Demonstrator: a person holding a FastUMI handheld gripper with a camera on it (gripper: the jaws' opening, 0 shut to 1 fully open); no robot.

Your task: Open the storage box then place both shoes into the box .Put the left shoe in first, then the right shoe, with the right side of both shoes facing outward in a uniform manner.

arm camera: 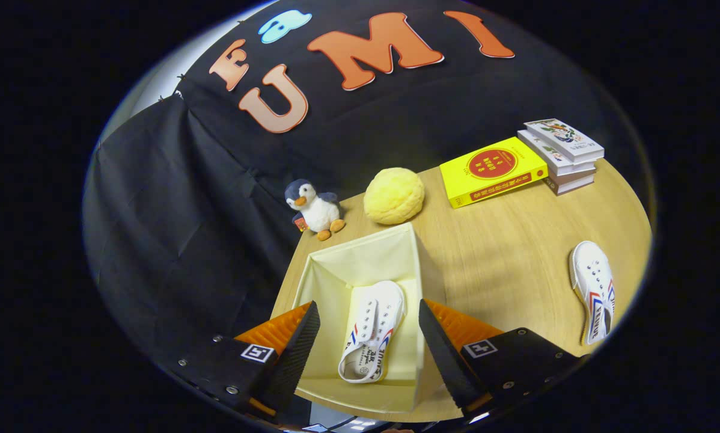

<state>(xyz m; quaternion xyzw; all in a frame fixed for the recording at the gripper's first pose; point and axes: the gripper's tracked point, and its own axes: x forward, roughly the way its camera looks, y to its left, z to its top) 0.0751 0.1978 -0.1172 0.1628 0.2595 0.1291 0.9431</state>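
**Shoe one boxed, shoe two waiting on the table**

Fingers spread wide and holding nothing: the gripper (369, 346) hangs over the open storage box (312, 270) at the lower centre of the frame, its two black ribbed pads standing on either side of the box's inner floor. Between them, inside the box, lies the first shoe (372, 331), white with red and blue stripes, heel opening toward the camera and toe pointing away. It sits toward the right-hand wall of the box, which leaves a strip of bare floor on its left; that gap looks meant for the second shoe. The wide jaws suit a tool that has let go and has no load, and the height above the rim keeps the pads clear of the cloth walls.

The second shoe (593, 291) rests at the lower right of the frame, well apart from the box on the wooden table (504, 240), lying along the table's edge where a pick from above looks open. By my reading the left shoe is done and the right one is next.

Beyond the box, in the middle of the frame, sit a toy penguin (313, 208) and a yellow round cushion (394, 195), both just past the far wall. At the upper right a yellow book (492, 170) lies beside a small stack of books (561, 155), none in the way.
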